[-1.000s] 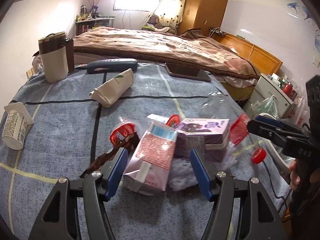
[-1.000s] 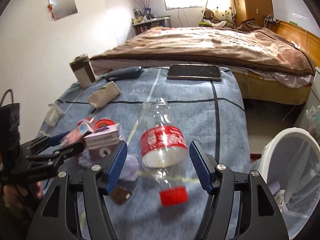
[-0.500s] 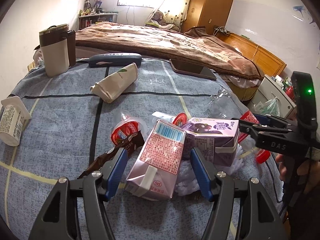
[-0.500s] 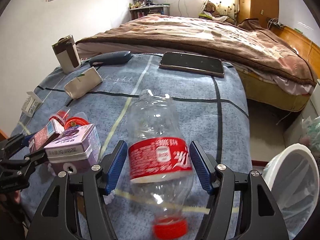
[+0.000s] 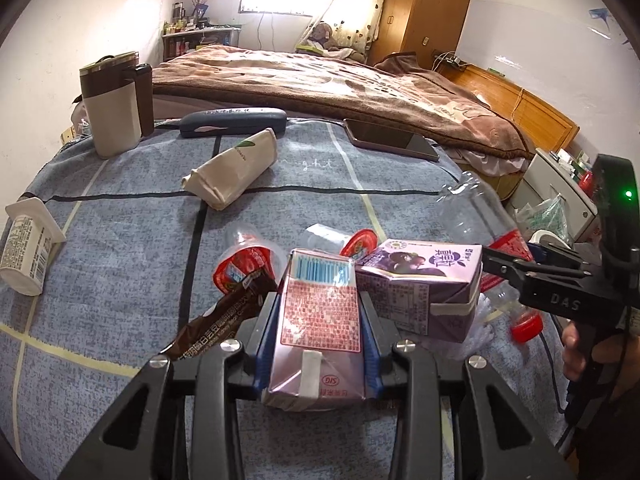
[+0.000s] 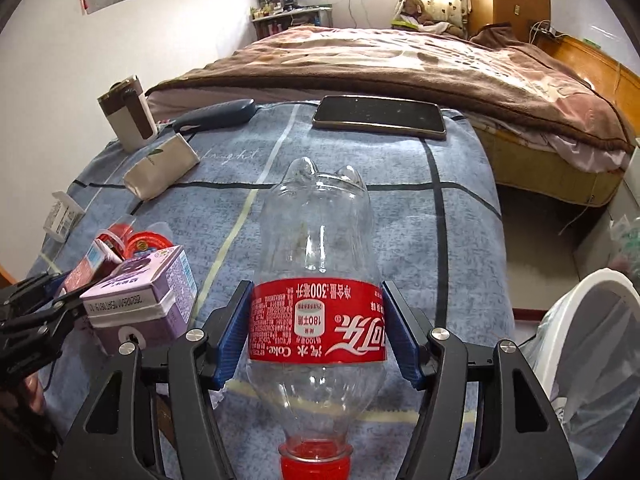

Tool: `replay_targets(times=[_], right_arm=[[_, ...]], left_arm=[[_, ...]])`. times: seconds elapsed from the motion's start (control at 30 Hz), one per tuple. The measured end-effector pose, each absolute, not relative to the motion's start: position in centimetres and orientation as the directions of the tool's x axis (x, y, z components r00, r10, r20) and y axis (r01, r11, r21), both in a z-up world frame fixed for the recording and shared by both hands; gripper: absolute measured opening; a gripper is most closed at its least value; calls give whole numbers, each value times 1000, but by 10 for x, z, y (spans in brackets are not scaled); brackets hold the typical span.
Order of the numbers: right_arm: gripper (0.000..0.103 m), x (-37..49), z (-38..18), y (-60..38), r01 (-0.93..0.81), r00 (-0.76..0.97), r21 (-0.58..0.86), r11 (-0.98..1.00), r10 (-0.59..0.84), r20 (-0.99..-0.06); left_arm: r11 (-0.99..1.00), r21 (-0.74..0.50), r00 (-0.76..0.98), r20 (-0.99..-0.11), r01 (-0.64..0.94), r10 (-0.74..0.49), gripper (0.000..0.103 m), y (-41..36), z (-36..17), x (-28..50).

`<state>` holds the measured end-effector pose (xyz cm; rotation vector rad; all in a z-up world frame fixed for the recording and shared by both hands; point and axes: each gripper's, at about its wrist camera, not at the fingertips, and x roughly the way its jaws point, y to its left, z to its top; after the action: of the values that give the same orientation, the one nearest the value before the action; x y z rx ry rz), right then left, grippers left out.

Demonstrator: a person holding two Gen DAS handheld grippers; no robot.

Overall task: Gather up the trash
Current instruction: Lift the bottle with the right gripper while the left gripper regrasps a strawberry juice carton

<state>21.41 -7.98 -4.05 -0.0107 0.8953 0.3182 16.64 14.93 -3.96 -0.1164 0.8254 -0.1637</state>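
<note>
Left gripper (image 5: 319,326) is closing its blue pads on the pink drink carton (image 5: 318,316), both pads already against the carton's sides on the blue-grey cloth (image 5: 132,240). Crowding it are a brown snack wrapper (image 5: 218,322) just to its left, a red-lidded jelly cup (image 5: 240,268) behind that, and a purple carton (image 5: 420,284) touching its right side, with crumpled white tissue partly hidden underneath. Right gripper (image 6: 316,334) straddles the clear cola bottle (image 6: 318,280) at its red label, both pads at the label's edges; whether they press or merely touch I cannot tell. That bottle lies with its red cap toward the camera and its base pointing at a phone (image 6: 380,118) near the cloth's far edge. Further back stand a brown-and-cream mug (image 5: 110,112), a dark glasses case (image 5: 232,118), a cream pouch (image 5: 236,164) and, at the left edge, a tipped white yogurt cup (image 5: 26,248). A lined white bin (image 6: 596,360) sits beside the table, right of the bottle.
</note>
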Motion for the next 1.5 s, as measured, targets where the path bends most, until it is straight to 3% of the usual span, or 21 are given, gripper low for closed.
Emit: replay_targets(times=[0.67, 1.07, 1.5], right_arm=[[64, 184, -17, -99, -248, 644, 156, 956, 283, -711], [64, 160, 3, -130, -193, 700, 185, 963, 268, -662], [64, 142, 7, -166, -113, 734, 193, 975, 213, -645]], left_arm=[[988, -122, 747, -647, 95, -152, 39, 134, 2, 130], [978, -118, 780, -590, 174, -210, 39, 100, 32, 116], [968, -113, 755, -608, 224, -246, 39, 65, 23, 117]])
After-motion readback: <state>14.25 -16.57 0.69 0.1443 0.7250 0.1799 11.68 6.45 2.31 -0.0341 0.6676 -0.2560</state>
